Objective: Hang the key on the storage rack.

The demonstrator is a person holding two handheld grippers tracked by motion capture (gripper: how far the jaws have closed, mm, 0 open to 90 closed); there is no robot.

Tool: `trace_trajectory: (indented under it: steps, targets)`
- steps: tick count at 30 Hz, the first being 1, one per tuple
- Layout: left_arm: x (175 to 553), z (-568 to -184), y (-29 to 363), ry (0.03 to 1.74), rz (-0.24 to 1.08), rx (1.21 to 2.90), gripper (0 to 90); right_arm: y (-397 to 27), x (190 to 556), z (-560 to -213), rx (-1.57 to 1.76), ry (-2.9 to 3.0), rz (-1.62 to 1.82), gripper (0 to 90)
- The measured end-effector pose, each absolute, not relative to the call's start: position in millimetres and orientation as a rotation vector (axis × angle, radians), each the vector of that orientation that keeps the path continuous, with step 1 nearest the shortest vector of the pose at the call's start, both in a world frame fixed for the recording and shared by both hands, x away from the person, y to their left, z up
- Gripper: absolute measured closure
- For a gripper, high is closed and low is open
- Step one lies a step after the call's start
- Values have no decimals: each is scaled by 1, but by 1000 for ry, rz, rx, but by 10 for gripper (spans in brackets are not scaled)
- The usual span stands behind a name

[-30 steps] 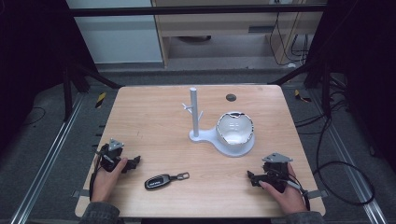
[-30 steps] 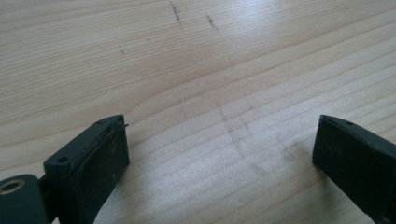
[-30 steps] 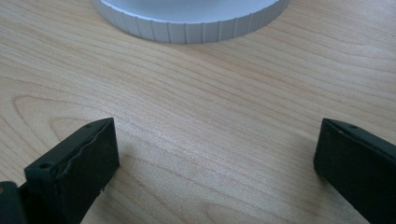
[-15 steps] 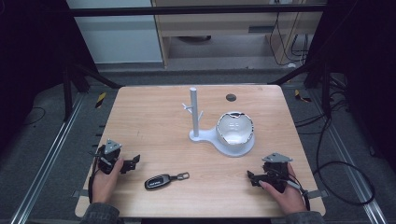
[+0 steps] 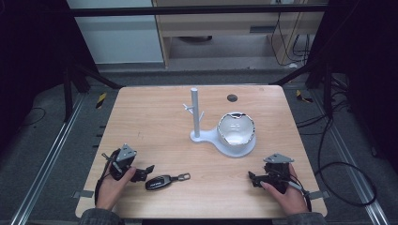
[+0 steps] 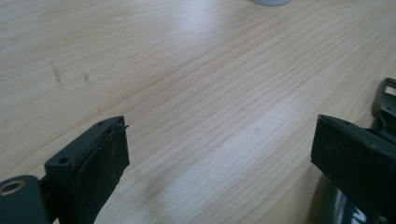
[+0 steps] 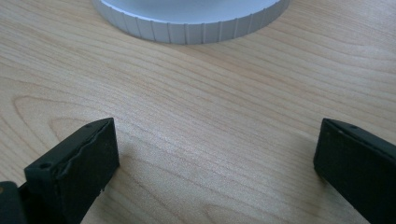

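My left gripper (image 5: 143, 171) sits near the table's (image 5: 155, 122) front edge toward its left corner, jaws spread, with the car key (image 5: 159, 182) lying just beside one jaw. I judge a careless close could nudge the key away instead of pinching it. My right gripper (image 5: 256, 179) rests spread near the front right corner, well clear of the white stand (image 5: 225, 138).

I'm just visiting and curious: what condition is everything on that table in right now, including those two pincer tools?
Left gripper: open, low over the table, beside the key fob.
Right gripper: open, holding nothing.
Key fob: lying flat, not gripped.
Stand: upright, pegs bare.
Bowl: upright on the stand's base.
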State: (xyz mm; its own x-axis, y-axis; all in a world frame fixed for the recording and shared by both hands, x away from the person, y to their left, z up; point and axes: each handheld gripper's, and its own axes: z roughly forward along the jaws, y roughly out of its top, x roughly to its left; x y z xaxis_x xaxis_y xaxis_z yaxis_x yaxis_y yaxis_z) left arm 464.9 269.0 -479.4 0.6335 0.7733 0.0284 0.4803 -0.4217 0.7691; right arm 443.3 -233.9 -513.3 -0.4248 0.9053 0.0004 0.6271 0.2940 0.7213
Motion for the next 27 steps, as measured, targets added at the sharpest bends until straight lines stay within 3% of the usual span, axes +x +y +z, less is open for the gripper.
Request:
trace_trajectory:
  steps: [10,22,27]
  targets:
    - [458,-466,217,758,447,2277,42,-234,444,-513,1359,2163,918,4]
    - [464,-435,147,499,353,2681,70,-234,444,-513,1359,2163,919,4]
    - [467,-438,130,452,277,2829,193,-234,444,-513,1358,2163,919,4]
